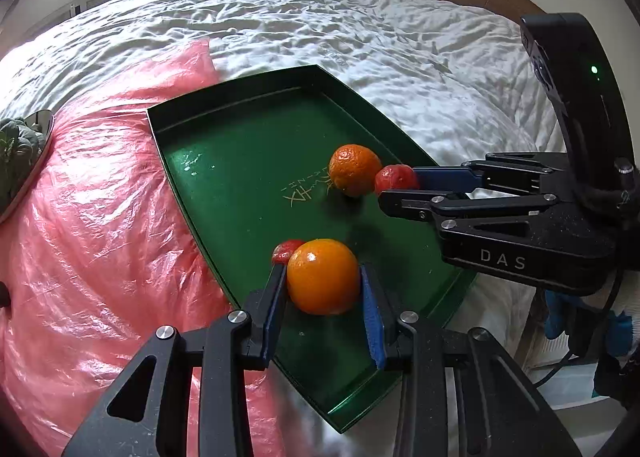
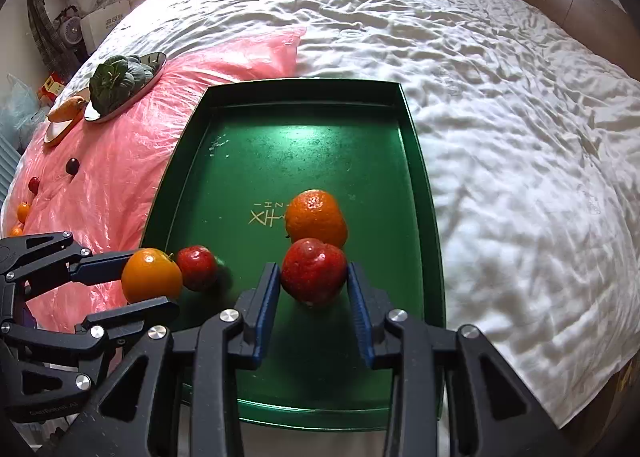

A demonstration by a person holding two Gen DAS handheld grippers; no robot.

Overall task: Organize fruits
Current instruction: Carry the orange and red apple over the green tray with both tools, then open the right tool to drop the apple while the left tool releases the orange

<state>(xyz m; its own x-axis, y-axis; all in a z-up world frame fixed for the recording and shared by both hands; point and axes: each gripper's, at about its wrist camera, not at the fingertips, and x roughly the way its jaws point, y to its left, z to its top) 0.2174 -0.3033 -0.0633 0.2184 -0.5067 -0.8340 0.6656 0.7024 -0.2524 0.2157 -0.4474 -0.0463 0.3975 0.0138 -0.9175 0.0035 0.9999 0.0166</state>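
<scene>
Fruits: four over the green tray [image 2: 420, 177], each gripper's jaws bracketing one, grip uncertain; small fruits [image 2: 73, 165] remain beside it.

Tray [image 2: 420, 177] lying on the bed [image 2: 500, 97], partly over plastic sheet [image 2: 120, 161], tangerine [image 2: 316, 217] sitting in it, vegetable plates [image 2: 120, 105] resting far left.

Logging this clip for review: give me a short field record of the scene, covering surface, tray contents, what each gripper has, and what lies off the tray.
surface: white bed sheet, pink plastic sheet
container: green tray
loose in tray: mandarin, small red fruit
left gripper: fingers around smooth orange, over tray
right gripper: fingers around red apple, over tray
off tray: leafy greens, carrot, small fruits
</scene>
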